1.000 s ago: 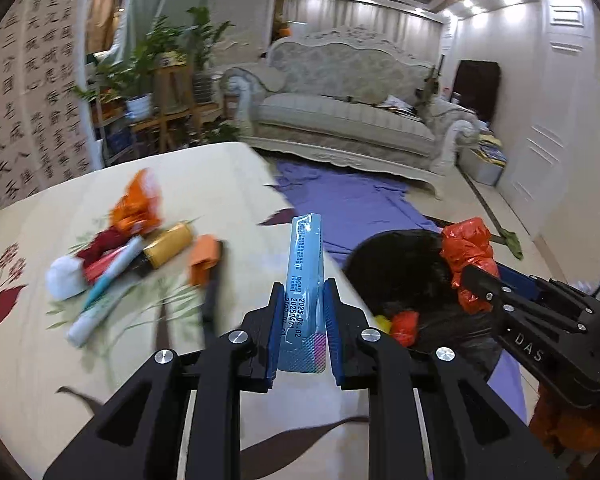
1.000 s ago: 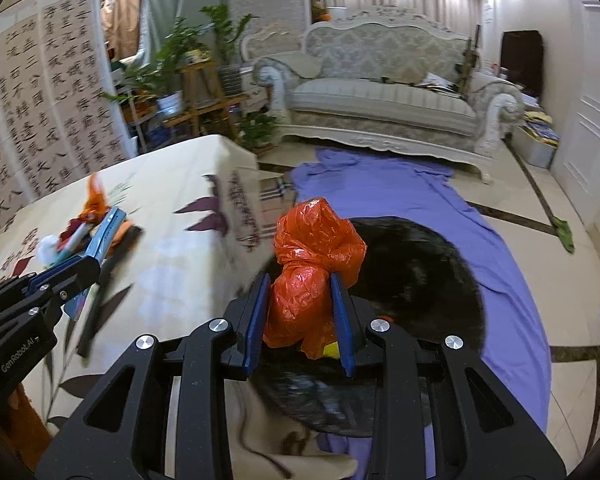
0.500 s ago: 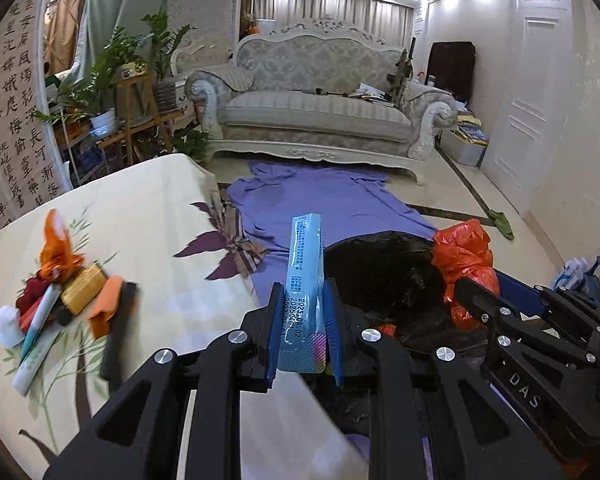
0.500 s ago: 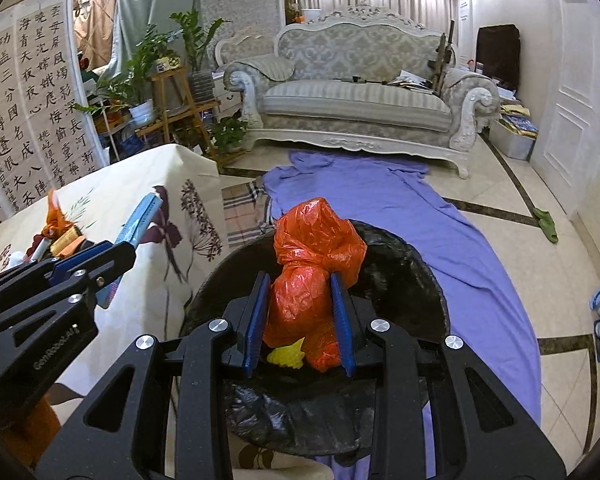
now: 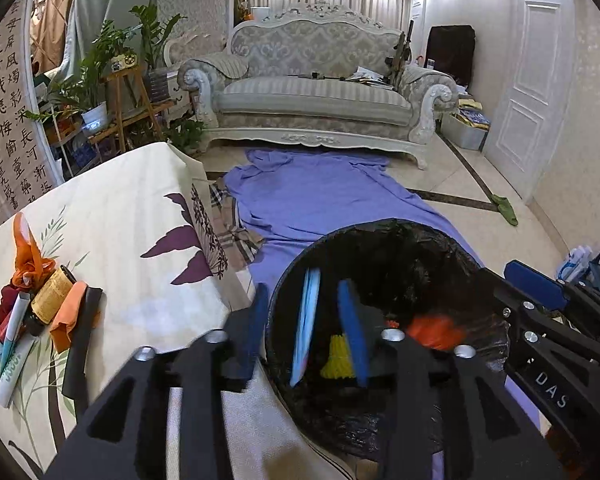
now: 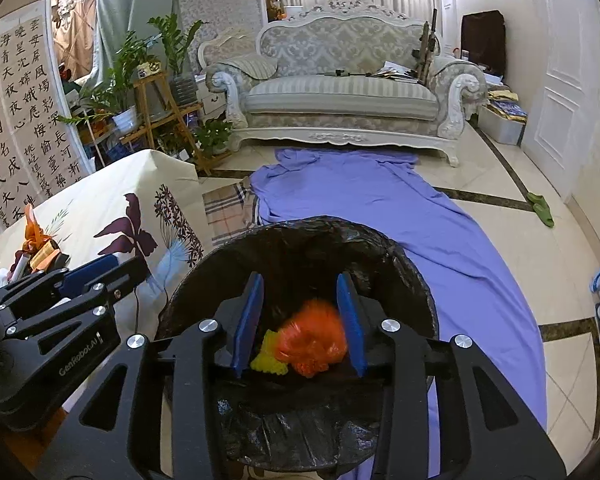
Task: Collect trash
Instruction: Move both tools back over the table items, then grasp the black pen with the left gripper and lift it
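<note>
A bin lined with a black bag stands on the floor beside the table. My left gripper is open over the bin; a blue packet, blurred, is loose between its fingers and falling into the bin. My right gripper is open over the bin; an orange plastic bag, blurred, drops below it onto yellow trash. The orange bag also shows in the left wrist view. More trash lies in a pile on the table.
The pile holds an orange wrapper, a yellow-labelled bottle, a white tube and a black strip. A purple cloth covers the floor beyond the bin. A sofa stands at the back, plants at the left.
Both grippers have opened over the bin. The blue packet has left my left gripper and the orange bag has left my right gripper; both are falling into the bin.
</note>
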`<state>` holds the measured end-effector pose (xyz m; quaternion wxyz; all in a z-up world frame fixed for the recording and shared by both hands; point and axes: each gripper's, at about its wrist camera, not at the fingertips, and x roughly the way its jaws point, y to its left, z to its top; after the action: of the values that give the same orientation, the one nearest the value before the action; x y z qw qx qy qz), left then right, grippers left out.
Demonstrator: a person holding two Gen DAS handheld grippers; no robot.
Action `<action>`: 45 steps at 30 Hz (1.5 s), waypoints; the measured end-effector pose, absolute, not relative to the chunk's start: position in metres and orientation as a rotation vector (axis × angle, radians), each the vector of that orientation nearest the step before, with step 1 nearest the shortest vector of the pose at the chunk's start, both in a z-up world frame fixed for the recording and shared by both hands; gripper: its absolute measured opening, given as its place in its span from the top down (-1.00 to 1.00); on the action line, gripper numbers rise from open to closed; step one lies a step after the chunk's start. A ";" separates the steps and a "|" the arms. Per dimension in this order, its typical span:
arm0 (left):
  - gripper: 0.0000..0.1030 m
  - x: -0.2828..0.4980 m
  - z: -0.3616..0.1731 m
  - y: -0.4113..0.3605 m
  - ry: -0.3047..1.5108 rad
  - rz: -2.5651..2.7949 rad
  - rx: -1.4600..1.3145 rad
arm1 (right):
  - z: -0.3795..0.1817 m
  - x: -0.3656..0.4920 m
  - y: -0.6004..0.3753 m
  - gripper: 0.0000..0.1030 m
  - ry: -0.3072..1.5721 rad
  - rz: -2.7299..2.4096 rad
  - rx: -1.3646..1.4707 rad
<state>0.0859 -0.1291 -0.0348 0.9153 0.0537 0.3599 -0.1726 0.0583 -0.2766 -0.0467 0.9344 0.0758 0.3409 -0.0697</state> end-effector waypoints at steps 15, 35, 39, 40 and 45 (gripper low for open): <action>-0.15 0.066 -0.025 -0.104 0.732 -0.277 0.097 | -0.039 0.048 -0.261 0.09 0.690 -0.113 0.152; -0.15 0.034 -0.045 0.002 0.831 -0.050 0.006 | -0.042 0.035 -0.173 0.10 0.734 0.087 0.090; -0.11 0.038 -0.052 0.009 0.871 -0.056 -0.034 | -0.043 0.035 -0.161 0.10 0.742 0.108 0.076; -0.10 0.037 -0.051 0.010 0.868 -0.058 -0.034 | -0.043 0.035 -0.160 0.10 0.744 0.111 0.074; 0.14 0.038 -0.052 0.008 0.869 -0.077 -0.005 | -0.043 0.036 -0.152 0.09 0.751 0.123 0.064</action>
<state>0.0380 0.0077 -0.0516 0.9063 -0.0026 0.4209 -0.0375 0.0358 -0.1518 -0.0428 0.9280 0.0312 0.3663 0.0600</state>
